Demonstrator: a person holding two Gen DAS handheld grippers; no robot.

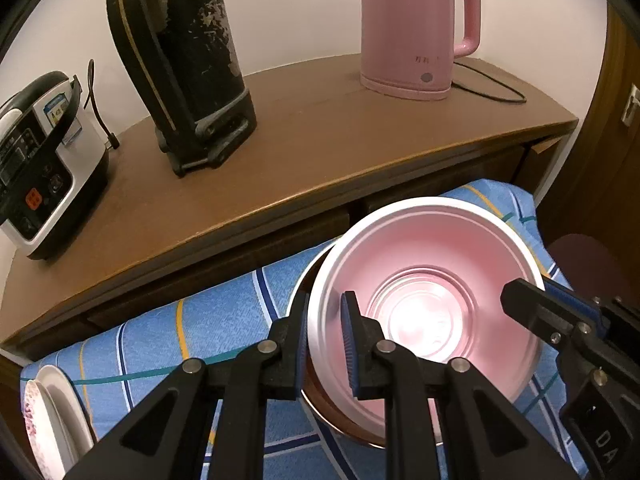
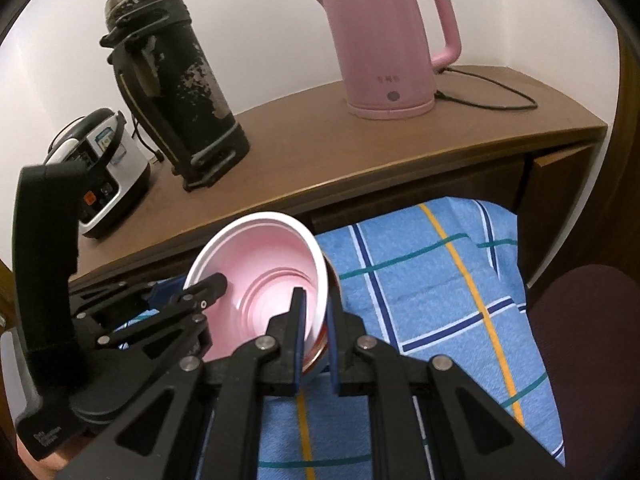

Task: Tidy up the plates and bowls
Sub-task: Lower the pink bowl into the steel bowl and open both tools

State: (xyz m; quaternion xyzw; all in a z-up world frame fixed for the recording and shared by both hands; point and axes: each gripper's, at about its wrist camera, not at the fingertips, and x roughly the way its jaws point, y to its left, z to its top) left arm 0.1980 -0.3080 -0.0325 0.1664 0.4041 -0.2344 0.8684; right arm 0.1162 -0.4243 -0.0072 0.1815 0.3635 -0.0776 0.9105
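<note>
a pink bowl (image 1: pixel 424 296), round and glossy with a white rim and ringed base, sits over the blue checked cloth (image 1: pixel 224 320), nested in a darker reddish bowl (image 2: pixel 314 356). the left gripper (image 1: pixel 326 344) is clamped on the pink bowl's near-left rim; the right gripper (image 2: pixel 316 344) is clamped on its opposite rim. beyond the bowl, a wooden counter (image 1: pixel 320 136) holds a smooth pink kettle (image 1: pixel 412 28) and a scuffed black flask (image 1: pixel 180 60). left of the bowl stand white plates (image 1: pixel 52 420).
</note>
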